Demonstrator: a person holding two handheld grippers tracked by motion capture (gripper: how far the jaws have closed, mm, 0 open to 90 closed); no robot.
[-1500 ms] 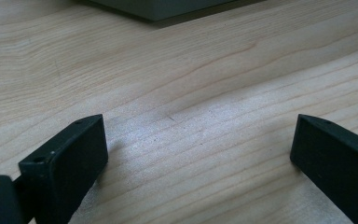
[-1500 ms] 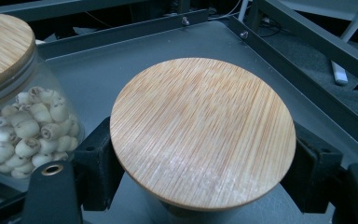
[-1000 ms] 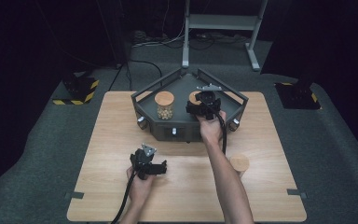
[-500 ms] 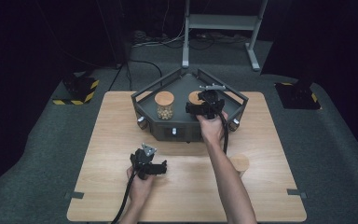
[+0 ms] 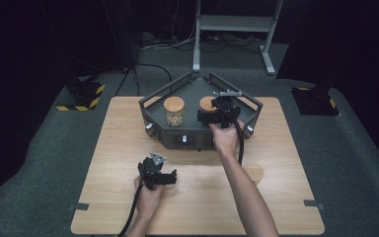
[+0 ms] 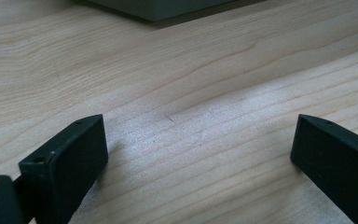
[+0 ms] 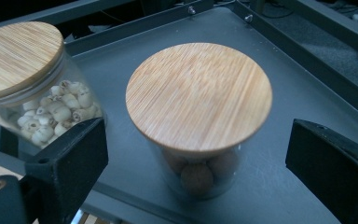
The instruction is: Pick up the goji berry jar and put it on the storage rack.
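over tray (image 5: 158,106), right gripper (image 7: 196,154) jaws apart around jar (image 7: 198,100); left gripper (image 6: 200,154) jaws apart

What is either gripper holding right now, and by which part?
Nothing. The right gripper is open around the jar without touching; the left gripper is open over bare table.

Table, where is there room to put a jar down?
The light wooden table is bare left of the dark grey metal tray, and along its right edge past the round wooden lid. The tray is crowded: two glass jars and the right tongs.
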